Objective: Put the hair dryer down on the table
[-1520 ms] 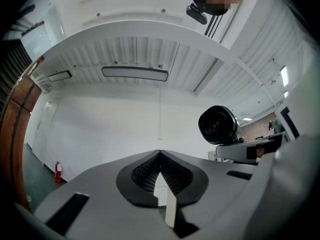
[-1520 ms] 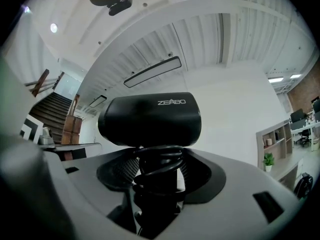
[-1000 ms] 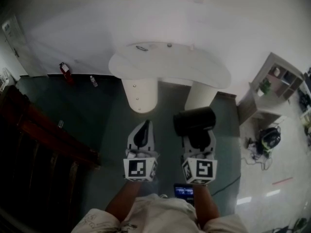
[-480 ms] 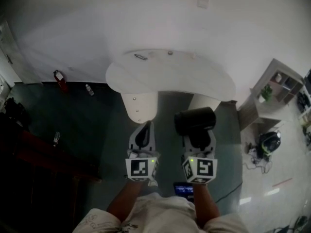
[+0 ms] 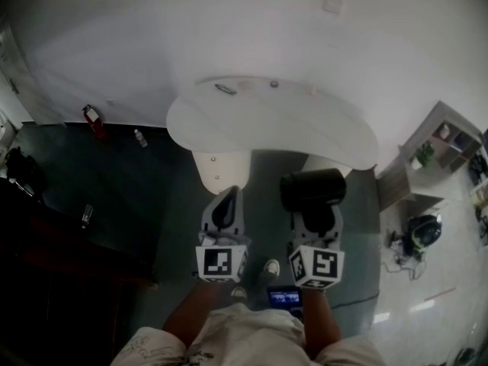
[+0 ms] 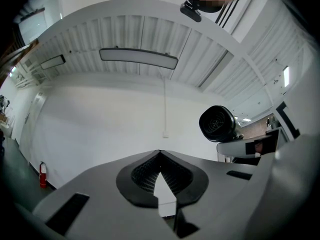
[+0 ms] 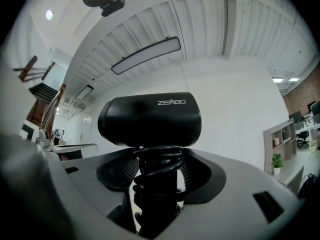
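The right gripper (image 5: 313, 213) clamps the black hair dryer (image 5: 312, 189) by its cord-wrapped handle, in the air on the near side of the white curved table (image 5: 229, 120). The left gripper (image 5: 224, 208) is closed and empty. Dark floor (image 5: 145, 189) lies left, a shelf unit (image 5: 446, 139) right, and a white wall (image 5: 191, 29) beyond.
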`<state>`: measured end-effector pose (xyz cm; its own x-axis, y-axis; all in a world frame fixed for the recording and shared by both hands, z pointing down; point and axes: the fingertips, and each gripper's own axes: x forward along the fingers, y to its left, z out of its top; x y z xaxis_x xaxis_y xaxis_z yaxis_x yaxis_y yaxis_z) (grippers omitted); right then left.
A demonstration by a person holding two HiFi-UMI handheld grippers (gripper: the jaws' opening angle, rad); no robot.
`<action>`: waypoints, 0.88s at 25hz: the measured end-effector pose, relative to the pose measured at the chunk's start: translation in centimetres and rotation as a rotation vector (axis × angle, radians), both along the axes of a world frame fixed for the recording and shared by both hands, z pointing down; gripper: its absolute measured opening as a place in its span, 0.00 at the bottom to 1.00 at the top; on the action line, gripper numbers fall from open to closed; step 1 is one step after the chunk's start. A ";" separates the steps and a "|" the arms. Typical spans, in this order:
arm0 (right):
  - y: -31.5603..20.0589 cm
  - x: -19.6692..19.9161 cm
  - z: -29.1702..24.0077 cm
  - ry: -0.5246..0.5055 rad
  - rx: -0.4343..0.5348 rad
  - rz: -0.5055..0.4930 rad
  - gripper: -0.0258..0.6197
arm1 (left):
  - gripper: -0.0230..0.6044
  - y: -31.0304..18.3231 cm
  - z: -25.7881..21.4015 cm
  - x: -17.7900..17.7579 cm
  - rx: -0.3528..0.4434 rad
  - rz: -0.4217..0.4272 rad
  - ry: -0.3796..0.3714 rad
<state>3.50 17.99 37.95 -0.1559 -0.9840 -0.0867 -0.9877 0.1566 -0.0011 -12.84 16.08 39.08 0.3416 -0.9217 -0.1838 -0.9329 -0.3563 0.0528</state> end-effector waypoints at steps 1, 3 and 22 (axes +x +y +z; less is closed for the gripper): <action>-0.6 0.2 0.0 -0.002 0.001 -0.003 0.44 | 0.03 -0.6 0.1 0.2 -0.002 -0.002 0.000; -2.1 0.6 0.0 -0.007 0.008 -0.014 0.44 | 0.03 -2.1 0.1 0.8 -0.002 -0.005 -0.002; -22.2 11.7 -1.0 -0.007 0.019 -0.079 0.44 | 0.03 -21.4 -1.4 12.9 0.016 -0.053 -0.007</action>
<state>15.16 -4.25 36.95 -0.2322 -0.9668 -0.1064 -0.9722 0.2339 -0.0044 0.03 -5.27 37.69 0.2940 -0.9355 -0.1962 -0.9507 -0.3073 0.0406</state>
